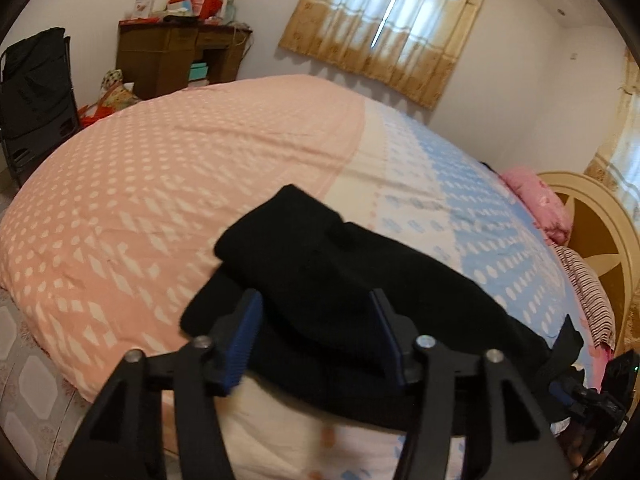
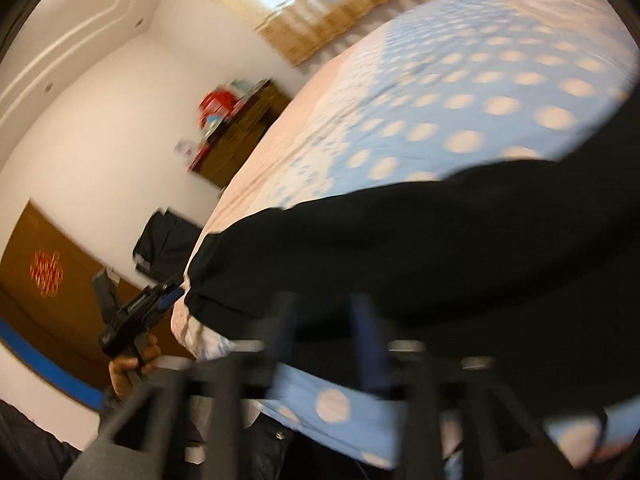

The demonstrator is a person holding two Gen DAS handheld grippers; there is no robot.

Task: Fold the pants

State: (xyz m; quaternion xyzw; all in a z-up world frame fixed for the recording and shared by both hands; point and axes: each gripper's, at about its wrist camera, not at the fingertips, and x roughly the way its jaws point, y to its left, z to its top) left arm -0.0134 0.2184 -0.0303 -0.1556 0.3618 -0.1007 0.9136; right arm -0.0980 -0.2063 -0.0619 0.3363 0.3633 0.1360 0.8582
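Black pants (image 1: 320, 276) lie near the front edge of the bed, on the dotted quilt (image 1: 160, 184), straddling the line where the pink half meets the blue-and-white half. They look already doubled: a thick upper layer sits on a wider lower layer, with one rounded corner pointing toward the far side of the bed. A strip of the lower layer hangs toward the bed edge.

Left gripper (image 1: 316, 336): jaws spread wide, blue pads on either side of the near part of the bundle, nothing pinched; whether the pads touch cloth cannot be told.

Right gripper (image 2: 326, 340): heavily motion-blurred, fingers apart with a clear gap between them, holding nothing. It sits low at the bed edge with the black pants (image 2: 420, 248) just ahead. The right view also catches the left gripper (image 2: 160, 300) off the pants' left end.

Handling judgement: the fabric reads soft, thick and limp, knit-like, light to lift. It will sag and drag rather than hold shape, and layers may slide apart if only the top one is caught. Best hold is likely at the near corners, pinching through all layers at the folded edge, one gripper at each end.

Wooden dresser (image 1: 176, 60) and curtained window (image 1: 392, 28) stand beyond the bed.
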